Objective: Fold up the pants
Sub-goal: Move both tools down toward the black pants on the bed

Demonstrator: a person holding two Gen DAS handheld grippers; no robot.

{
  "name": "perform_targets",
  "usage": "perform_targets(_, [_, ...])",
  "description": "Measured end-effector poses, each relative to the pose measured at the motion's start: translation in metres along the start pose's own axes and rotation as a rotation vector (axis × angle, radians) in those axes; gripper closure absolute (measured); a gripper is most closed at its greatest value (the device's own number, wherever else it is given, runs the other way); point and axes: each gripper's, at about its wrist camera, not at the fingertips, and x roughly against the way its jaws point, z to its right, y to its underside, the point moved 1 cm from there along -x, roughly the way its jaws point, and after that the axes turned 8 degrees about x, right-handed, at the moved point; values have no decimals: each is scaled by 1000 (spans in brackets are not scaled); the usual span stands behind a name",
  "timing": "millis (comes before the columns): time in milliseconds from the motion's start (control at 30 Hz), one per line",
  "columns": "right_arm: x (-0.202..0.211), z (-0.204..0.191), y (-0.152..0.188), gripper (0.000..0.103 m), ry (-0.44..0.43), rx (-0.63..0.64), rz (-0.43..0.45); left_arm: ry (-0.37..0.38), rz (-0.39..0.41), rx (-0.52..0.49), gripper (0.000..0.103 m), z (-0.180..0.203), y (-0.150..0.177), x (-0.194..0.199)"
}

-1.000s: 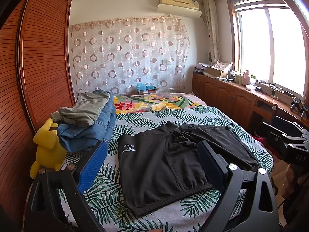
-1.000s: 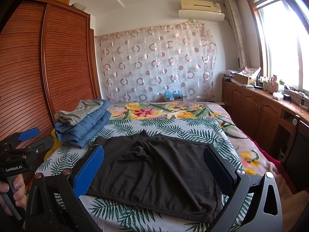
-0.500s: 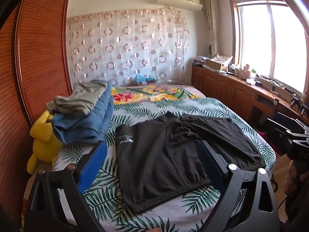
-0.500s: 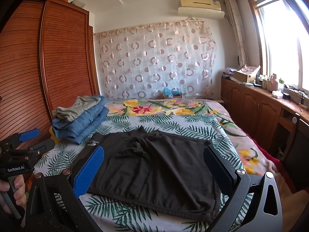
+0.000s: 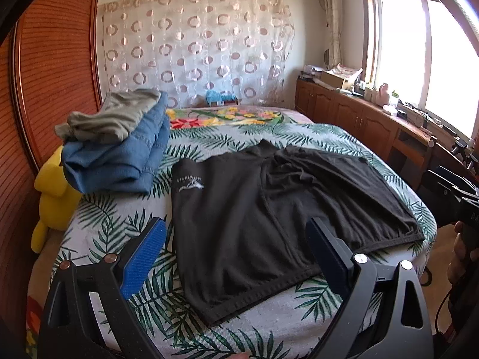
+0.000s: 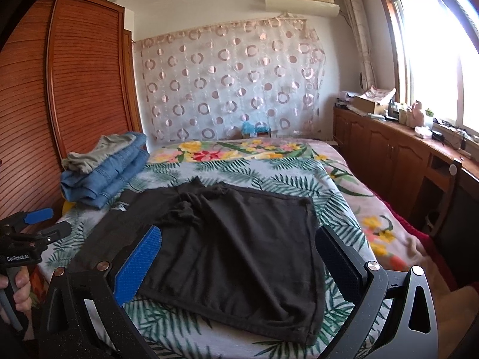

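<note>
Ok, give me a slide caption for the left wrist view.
Open left hand-held gripper above black pants spread flat on a leaf-print bed, folded clothes stacked beside.

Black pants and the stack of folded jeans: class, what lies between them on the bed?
In the left wrist view, only bare leaf-print bedspread separates the black pants from the folded jeans.

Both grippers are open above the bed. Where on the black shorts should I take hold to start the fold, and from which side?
Probably grip the near hem corners of the black shorts, coming from the foot of the bed. The shorts lie flat, hems toward you, and those edges are free near the bed's edge. The left gripper takes the logo-side corner, the right gripper the other; the bunched crotch gives no clean edge.
</note>
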Motion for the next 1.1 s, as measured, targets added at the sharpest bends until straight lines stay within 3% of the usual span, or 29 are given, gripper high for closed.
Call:
perform_targets(600, [-20, -1, 1, 2, -5, 14, -190, 2, -125, 25, 9, -33, 36, -25])
perform_targets(800, [-23, -2, -2, 2, -11, 20, -221, 8, -157, 43, 17, -44, 43, -27])
perform_targets(1100, [-18, 7, 0, 2, -15, 12, -241, 36, -190, 53, 52, -51, 59, -17])
